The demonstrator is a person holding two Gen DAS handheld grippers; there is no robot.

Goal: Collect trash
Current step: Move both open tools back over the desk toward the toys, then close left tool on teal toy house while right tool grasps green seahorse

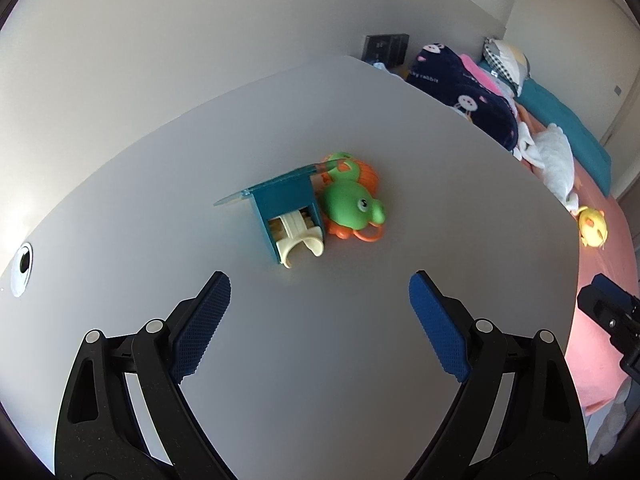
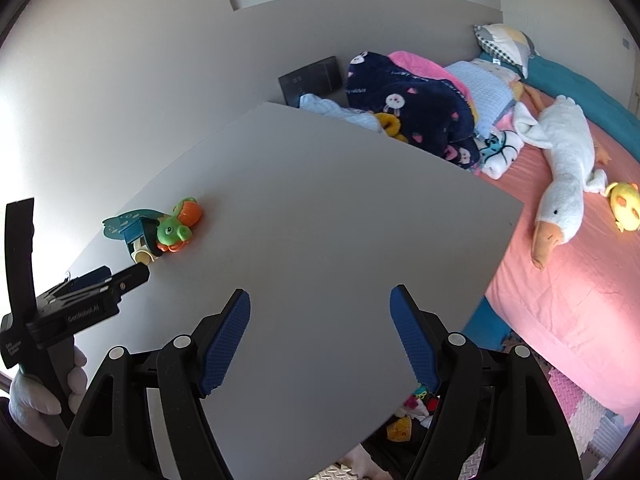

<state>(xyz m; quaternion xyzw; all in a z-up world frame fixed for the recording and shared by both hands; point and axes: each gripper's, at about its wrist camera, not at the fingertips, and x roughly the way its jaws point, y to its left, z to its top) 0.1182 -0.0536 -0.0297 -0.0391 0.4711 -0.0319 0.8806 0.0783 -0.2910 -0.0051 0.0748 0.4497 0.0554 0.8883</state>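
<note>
You held two claws over one grey bench [image 1: 360, 360], and both stood open with nothing between their blue pads. Your left claw [image 1: 320, 320] was spread wide, and your right claw [image 2: 320, 332] gaped somewhat less. On the bench lay one small cluster of things, all touching: one blue box [image 1: 280, 200] with its flap lifted, one cream plastic piece [image 1: 298, 234] sticking out of the box's open end, and one green and orange toy [image 1: 352, 204] pressed against the box's side. That cluster sat just ahead of your left claw, apart from its tips; from the right wrist view it lay well off to the left, near the bench's edge, with the box [image 2: 134, 230] and the toy [image 2: 176, 228] side by side. In that same view your left claw [image 2: 120, 280] pointed toward the cluster from just beside it, and one gloved hand [image 2: 36, 396] gripped its handle. Beyond the bench stood one bed [image 2: 560, 288] with a pink sheet. On it I counted one white goose plush [image 2: 568, 168], one yellow plush [image 2: 624, 204], one dark blue patterned blanket [image 2: 420, 108] and one checked pillow [image 2: 504, 46]. One round white fitting [image 1: 22, 270] sat in the bench's left edge.
</note>
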